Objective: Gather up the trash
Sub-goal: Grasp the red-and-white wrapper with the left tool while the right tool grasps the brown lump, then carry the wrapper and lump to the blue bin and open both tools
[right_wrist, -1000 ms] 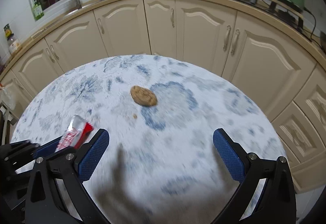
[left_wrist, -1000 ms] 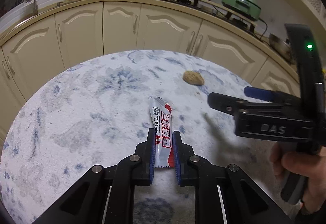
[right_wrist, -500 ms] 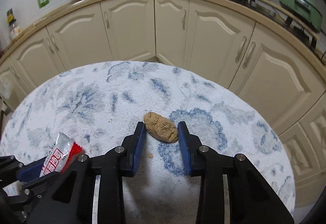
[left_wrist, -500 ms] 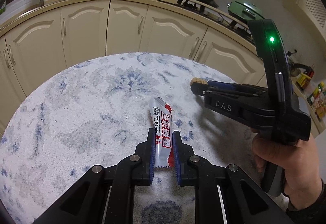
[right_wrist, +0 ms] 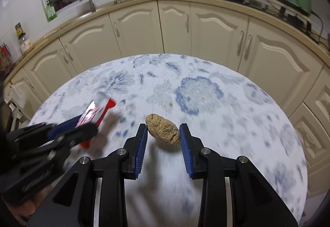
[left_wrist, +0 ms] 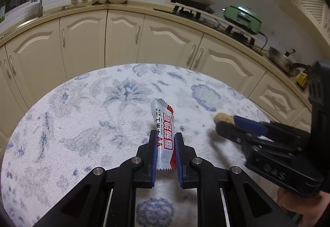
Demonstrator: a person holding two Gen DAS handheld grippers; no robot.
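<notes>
My left gripper [left_wrist: 164, 140] is shut on a white and red snack wrapper [left_wrist: 164, 130], which sticks up from between the blue pads above the round table [left_wrist: 82, 124]. My right gripper [right_wrist: 163, 130] is shut on a brown crumpled lump [right_wrist: 163, 129], held just above the table with its shadow below. In the left wrist view the right gripper [left_wrist: 221, 121] reaches in from the right with the lump [left_wrist: 223, 118] at its tip. In the right wrist view the left gripper [right_wrist: 82, 127] and the wrapper [right_wrist: 97, 109] show blurred at the left.
The round table carries a white cloth with blue flower patterns [right_wrist: 198, 95]. Small crumbs [right_wrist: 170, 104] lie on it. Cream kitchen cabinets [left_wrist: 123, 37] curve behind the table. A hand [left_wrist: 299, 206] holds the right gripper's handle at the lower right.
The right gripper went from wide open to shut on the brown lump, then lifted it off the table and drew back toward the right. The left gripper kept hold of the wrapper.
</notes>
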